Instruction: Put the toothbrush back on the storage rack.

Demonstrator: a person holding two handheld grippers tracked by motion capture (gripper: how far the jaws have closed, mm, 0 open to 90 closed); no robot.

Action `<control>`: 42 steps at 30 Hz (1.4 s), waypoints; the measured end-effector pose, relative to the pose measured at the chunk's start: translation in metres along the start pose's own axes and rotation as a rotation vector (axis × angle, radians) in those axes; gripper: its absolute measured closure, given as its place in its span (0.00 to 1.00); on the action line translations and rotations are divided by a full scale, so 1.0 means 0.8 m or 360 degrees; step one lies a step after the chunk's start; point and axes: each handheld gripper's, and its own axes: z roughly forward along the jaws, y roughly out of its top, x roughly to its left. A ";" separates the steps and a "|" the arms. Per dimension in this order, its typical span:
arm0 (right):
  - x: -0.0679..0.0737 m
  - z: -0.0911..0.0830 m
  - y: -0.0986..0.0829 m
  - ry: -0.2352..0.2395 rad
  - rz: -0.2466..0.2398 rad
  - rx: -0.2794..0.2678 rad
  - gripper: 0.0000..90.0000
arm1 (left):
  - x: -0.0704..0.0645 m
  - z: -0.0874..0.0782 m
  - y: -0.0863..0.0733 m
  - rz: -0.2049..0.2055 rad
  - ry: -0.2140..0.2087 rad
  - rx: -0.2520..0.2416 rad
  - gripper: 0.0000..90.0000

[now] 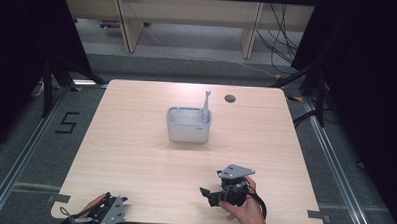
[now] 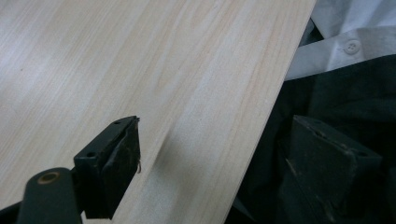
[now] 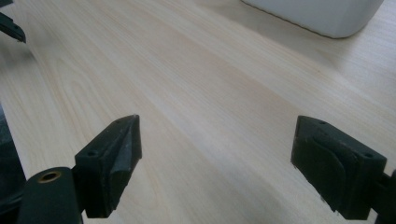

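A light grey caddy (image 1: 188, 124) stands on the middle of the wooden table (image 1: 135, 155), with a grey toothbrush (image 1: 207, 103) upright in its right corner. My right gripper (image 1: 210, 183) is held low over the table in front of the caddy, open and empty (image 3: 215, 163). The caddy's white wall (image 3: 322, 14) sits ahead to the right in the right gripper view. My left gripper (image 1: 119, 202) hovers at the table's front left edge, open and empty (image 2: 215, 163). One jaw is over the wood, the other past the edge over dark clothing (image 2: 345, 93).
A round cable hole (image 1: 230, 98) lies in the table behind the caddy. The table's front edge (image 2: 266, 121) runs diagonally through the left gripper view, with a white shirt (image 2: 345, 42) beyond it. The left gripper's tip (image 3: 11, 28) appears far left in the right gripper view.
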 end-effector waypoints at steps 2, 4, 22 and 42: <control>0.000 0.000 -0.001 0.0006 -0.0005 0.0004 0.19 | 0.000 0.000 0.000 0.0000 0.0001 0.0000 0.19; 0.003 -0.002 -0.004 0.0006 0.0000 0.0012 0.19 | 0.000 0.000 0.000 -0.0002 0.0000 0.0003 0.19; 0.010 -0.013 -0.020 -0.0018 -0.0054 0.0109 0.19 | 0.000 0.000 0.000 -0.0002 0.0002 0.0000 0.19; 0.013 -0.024 -0.039 -0.0010 -0.0083 0.0170 0.18 | 0.000 0.000 0.000 -0.0004 0.0003 0.0001 0.19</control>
